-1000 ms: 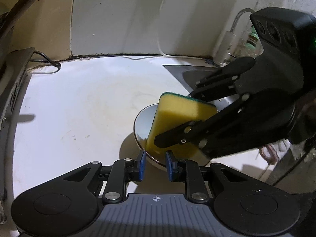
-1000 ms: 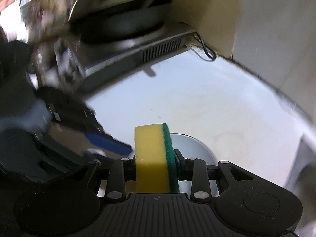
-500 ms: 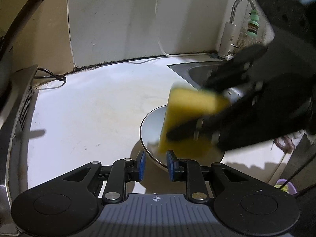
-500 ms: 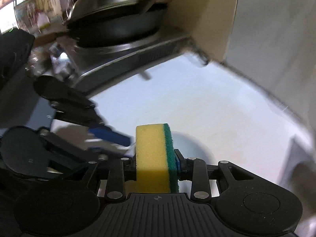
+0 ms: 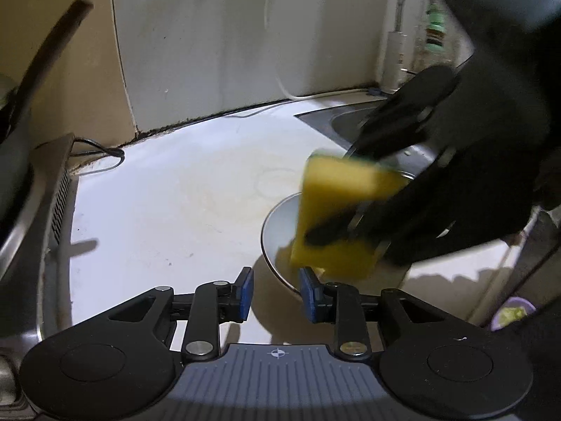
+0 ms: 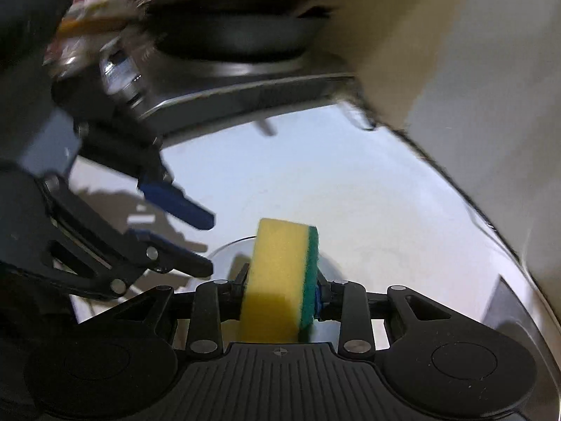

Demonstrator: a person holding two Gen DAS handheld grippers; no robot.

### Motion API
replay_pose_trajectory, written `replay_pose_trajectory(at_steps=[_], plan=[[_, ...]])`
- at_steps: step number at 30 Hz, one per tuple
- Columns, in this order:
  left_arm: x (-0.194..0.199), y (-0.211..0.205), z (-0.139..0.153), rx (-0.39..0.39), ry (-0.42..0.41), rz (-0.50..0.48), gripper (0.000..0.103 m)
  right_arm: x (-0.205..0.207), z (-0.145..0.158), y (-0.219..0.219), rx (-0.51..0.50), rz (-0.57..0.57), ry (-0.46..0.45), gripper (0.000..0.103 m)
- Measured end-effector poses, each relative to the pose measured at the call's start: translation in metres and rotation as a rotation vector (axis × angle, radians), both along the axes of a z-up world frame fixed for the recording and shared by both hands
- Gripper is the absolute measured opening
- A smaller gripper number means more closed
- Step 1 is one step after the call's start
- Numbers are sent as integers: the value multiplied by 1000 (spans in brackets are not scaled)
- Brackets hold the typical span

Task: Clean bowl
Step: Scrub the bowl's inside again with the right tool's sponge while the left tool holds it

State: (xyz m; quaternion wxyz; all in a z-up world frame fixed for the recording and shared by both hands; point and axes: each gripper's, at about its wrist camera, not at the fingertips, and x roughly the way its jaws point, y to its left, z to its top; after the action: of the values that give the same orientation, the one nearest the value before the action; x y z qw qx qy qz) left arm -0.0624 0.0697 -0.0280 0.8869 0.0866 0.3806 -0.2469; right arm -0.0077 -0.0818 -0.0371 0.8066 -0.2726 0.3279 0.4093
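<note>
Nearest the left gripper [image 5: 275, 293], the bowl [image 5: 280, 224] sits on the white counter [image 5: 157, 210] just ahead of its blue fingertips, its near rim roughly between them. The fingers stand apart with a clear gap; whether either pad touches the rim cannot be told from here. The bowl looks like thin, shiny metal: probably light, stiff and slippery, so on this smooth counter it would likely skate or tip under a sideways push. The near rim, with one finger inside and one outside, seems the best place to hold it.

Just beyond, the right gripper [image 6: 282, 296] is clamped on a sponge [image 6: 280, 280], yellow foam with a green scouring face, held on edge over the bowl's inside. The sponge is soft and will squash under pressure. It is blurred in the left view, so contact with the bowl's floor is uncertain.

The two grippers crowd each other over the bowl; that is the main obstruction.

Farther out from the left gripper, to its right, a sink [image 5: 350, 122] with a tap [image 5: 410, 0]; to its left, a stove [image 5: 45, 182] with a dark pan [image 6: 238, 31], and a cable [image 5: 101, 149] along the wall.
</note>
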Motion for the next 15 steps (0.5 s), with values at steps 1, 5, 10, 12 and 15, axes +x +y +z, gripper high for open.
replay_pose_trajectory(at_steps=[1,5,10,12,15], plan=[[-1,1,0,-10,11,-11,32,-1,-5,5,-18,10,-11,32],[5,-6,-4,-33,19,-26,32,11,-17,11,-39,-2,-35,32],[23,-21,-15,-4,18,-15,32,55,-9,1,93,-79,154,32],[28,-27,-19,7,18,-20,32,70,5,-16,226,-89,308,32],[30,-31,-22,20,13,-36,32,63,22,-27,231,-59,275,32]])
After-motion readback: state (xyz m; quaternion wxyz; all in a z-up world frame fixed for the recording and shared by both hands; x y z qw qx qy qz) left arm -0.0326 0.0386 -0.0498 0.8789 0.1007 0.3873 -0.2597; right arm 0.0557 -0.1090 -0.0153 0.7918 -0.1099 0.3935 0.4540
